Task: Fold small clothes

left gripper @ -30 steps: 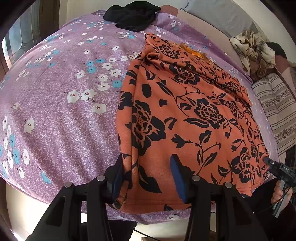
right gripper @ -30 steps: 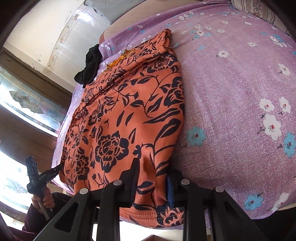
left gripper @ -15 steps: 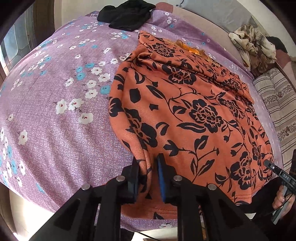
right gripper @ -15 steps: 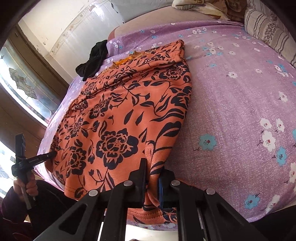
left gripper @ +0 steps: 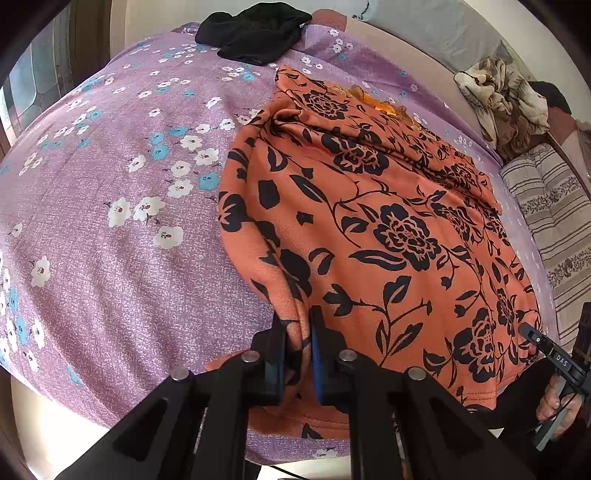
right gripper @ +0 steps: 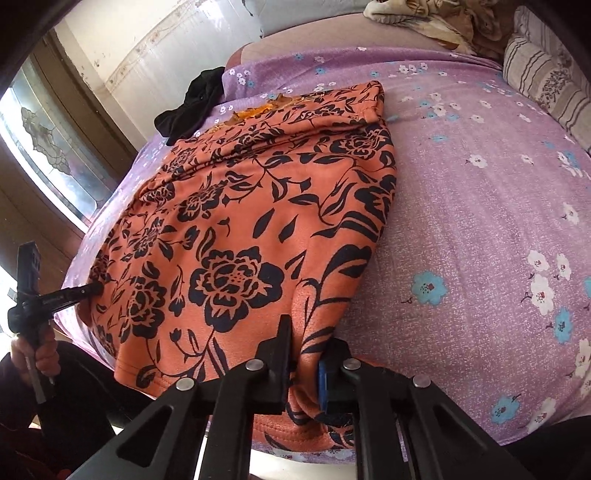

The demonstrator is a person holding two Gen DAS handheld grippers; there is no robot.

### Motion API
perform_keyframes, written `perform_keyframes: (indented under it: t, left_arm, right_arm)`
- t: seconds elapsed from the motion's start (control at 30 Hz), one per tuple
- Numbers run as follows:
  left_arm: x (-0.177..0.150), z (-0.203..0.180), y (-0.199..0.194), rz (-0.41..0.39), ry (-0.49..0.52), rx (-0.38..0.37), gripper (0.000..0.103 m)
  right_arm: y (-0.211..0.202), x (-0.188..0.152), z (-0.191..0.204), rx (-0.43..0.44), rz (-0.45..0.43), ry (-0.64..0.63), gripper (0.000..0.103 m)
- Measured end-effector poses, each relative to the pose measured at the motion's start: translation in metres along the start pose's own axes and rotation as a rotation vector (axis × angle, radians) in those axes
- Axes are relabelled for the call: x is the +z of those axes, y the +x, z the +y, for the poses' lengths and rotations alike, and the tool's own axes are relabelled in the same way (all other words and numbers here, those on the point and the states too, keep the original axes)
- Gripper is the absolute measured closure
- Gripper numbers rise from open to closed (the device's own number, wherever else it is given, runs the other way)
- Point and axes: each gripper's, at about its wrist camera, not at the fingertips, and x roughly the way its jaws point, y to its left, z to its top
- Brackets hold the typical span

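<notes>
Clearly, the risk lies in how little cloth each pinch takes. At about seven o'clock of the orange floral garment (left gripper: 388,229), the left gripper (left gripper: 297,336) is clamped on a bunched ridge of the hem, its jaws having just been closing with the fabric between them; that ridge looks like a thin gather, so a quick lift could pull it free, or snag the lilac flowered bedsheet (left gripper: 110,229) underneath if a layer of it were caught too, which I cannot tell. The garment lies flat across the middle of the bed, its near hem hanging over the edge, its far end rumpled into diagonal folds toward twelve o'clock. At five o'clock of the garment, the right gripper (right gripper: 303,354) is likewise shut on a fold of the hem corner. If one hand rises faster than the other, the soft knit would likely skew and the fold come out crooked; the creased far end may also drag along. The cloth seems a brushed, slightly fuzzy knit, matte, with black rose-and-vine print and a stitched hem, limp and drapey. The bedsheet is thin woven cotton with a fine speckled grain. A crumpled black garment (left gripper: 255,33) sits at eleven o'clock, and a striped pillow (right gripper: 546,88) at two o'clock, both well apart from the work.
</notes>
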Motion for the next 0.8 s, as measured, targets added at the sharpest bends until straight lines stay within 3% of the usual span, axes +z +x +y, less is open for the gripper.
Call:
perform_keyframes:
  t: [0.2, 0.47, 0.8]
  left_arm:
    - [0.005, -0.006, -0.022, -0.075, 0.034, -0.024, 0.093]
    - [0.024, -0.005, -0.058, -0.148, 0.008, -0.111, 0.093]
    - [0.071, -0.002, -0.086, -0.221, 0.004, -0.194, 0.093]
  right_arm:
    - [-0.018, 0.007, 0.004, 0.048, -0.072, 0.017, 0.093]
    - [-0.047, 0.024, -0.006, 0.193, -0.148, 0.134, 0.093]
    - [-0.071, 0.080, -0.006, 0.391, -0.229, 0.231, 0.093]
